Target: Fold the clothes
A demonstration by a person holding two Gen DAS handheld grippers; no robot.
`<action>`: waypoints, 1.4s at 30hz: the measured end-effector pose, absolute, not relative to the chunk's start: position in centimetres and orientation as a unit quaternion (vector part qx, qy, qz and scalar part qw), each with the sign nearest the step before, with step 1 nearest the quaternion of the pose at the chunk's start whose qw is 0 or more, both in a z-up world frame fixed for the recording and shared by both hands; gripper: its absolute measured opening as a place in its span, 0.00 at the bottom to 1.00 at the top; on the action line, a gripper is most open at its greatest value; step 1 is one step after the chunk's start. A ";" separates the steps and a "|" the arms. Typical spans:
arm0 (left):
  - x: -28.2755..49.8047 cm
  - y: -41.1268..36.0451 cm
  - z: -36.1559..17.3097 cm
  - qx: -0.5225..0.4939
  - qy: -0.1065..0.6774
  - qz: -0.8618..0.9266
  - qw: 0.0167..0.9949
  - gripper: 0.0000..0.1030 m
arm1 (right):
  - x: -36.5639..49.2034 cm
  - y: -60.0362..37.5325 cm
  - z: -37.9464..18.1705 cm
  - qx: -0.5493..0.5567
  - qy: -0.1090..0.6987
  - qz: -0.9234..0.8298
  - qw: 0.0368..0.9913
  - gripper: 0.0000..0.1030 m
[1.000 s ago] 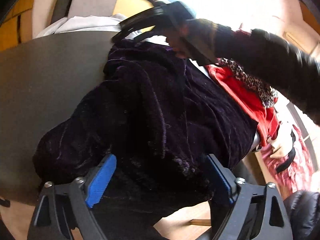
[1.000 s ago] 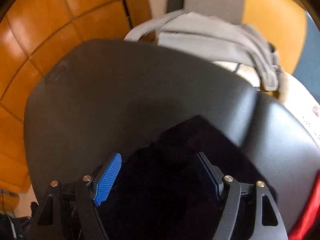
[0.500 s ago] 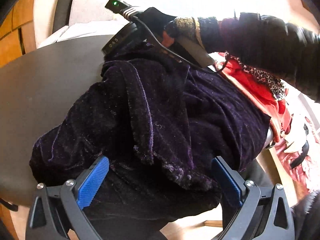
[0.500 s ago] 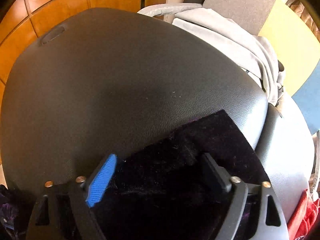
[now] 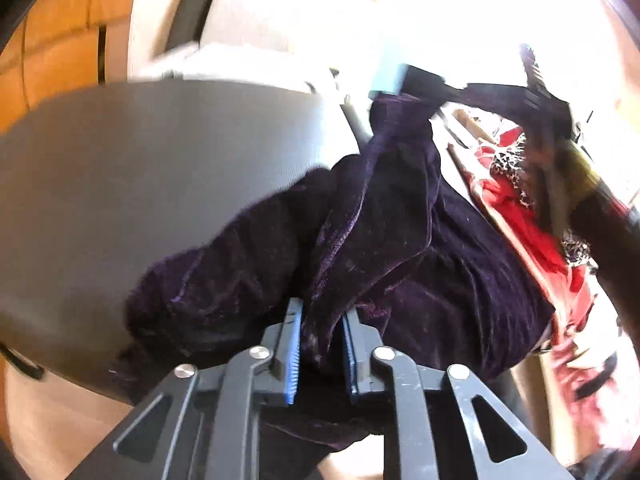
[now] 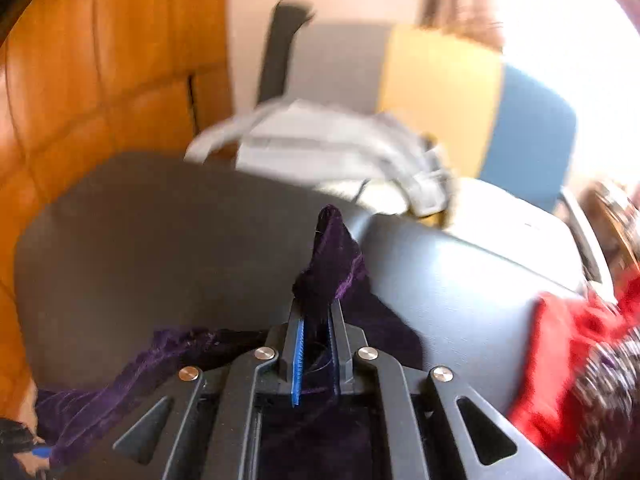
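Note:
A dark purple velvet garment (image 5: 420, 248) lies bunched on the dark grey table (image 5: 140, 184). My left gripper (image 5: 320, 320) is closing at the garment's near edge, and its blue pads (image 5: 294, 344) pinch a raised fold of velvet. In the right wrist view my right gripper (image 6: 318, 312) is shut on a corner of the same velvet garment (image 6: 334, 256), which sticks up past the fingertips. That corner hangs lifted above the table (image 6: 140, 248), with more velvet trailing to the lower left. The left wrist view shows the far corner pulled up at the top right, blurred.
A pale grey garment (image 6: 320, 148) lies at the table's far edge, before a grey, yellow and blue chair back (image 6: 440, 88). Red and leopard-print clothes (image 6: 560, 340) are heaped on the right. A person's dark sleeve (image 5: 592, 208) crosses the right. Orange wood panels (image 6: 100, 80) stand at the left.
Both grippers went from wide open over the velvet to clamped on it. The right gripper then rose and swung away with its corner, pulling the garment up at the far side.

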State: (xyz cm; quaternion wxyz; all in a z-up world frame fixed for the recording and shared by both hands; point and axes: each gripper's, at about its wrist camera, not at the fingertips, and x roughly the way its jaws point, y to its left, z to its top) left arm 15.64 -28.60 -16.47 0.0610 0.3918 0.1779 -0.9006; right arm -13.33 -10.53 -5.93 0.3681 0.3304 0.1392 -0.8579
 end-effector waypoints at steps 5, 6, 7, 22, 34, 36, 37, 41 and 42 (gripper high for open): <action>16.3 -26.7 -15.8 0.379 0.143 -0.913 0.051 0.17 | -10.6 3.0 -5.4 0.321 0.046 -0.901 0.290 0.09; 16.2 -26.2 -16.0 0.384 0.131 -0.912 0.052 0.17 | -10.2 5.6 -6.4 0.334 0.037 -0.903 0.267 0.09; 16.1 -25.8 -16.3 0.391 0.124 -0.911 0.050 0.17 | -9.7 8.2 -7.4 0.346 0.028 -0.906 0.243 0.09; 17.1 -24.3 -17.1 0.403 0.053 -0.909 0.093 0.67 | -4.0 10.4 -13.3 0.462 -0.100 -0.790 0.390 0.31; 16.9 -22.3 -18.8 0.389 -0.060 -0.916 0.079 0.80 | -5.9 7.3 -18.6 0.520 -0.251 -0.710 0.402 0.34; 16.6 -22.6 -19.4 0.398 -0.052 -0.913 0.073 0.59 | -6.3 6.7 -19.5 0.530 -0.244 -0.712 0.391 0.33; 16.5 -22.9 -19.7 0.403 -0.039 -0.912 0.067 0.39 | -6.5 6.4 -19.9 0.534 -0.242 -0.710 0.391 0.26; 16.7 -23.1 -19.8 0.398 -0.022 -0.916 0.054 0.23 | -6.7 5.8 -20.6 0.531 -0.243 -0.703 0.407 0.22; 16.7 -23.1 -19.8 0.396 -0.024 -0.916 0.053 0.22 | -6.7 5.8 -20.6 0.527 -0.239 -0.703 0.413 0.22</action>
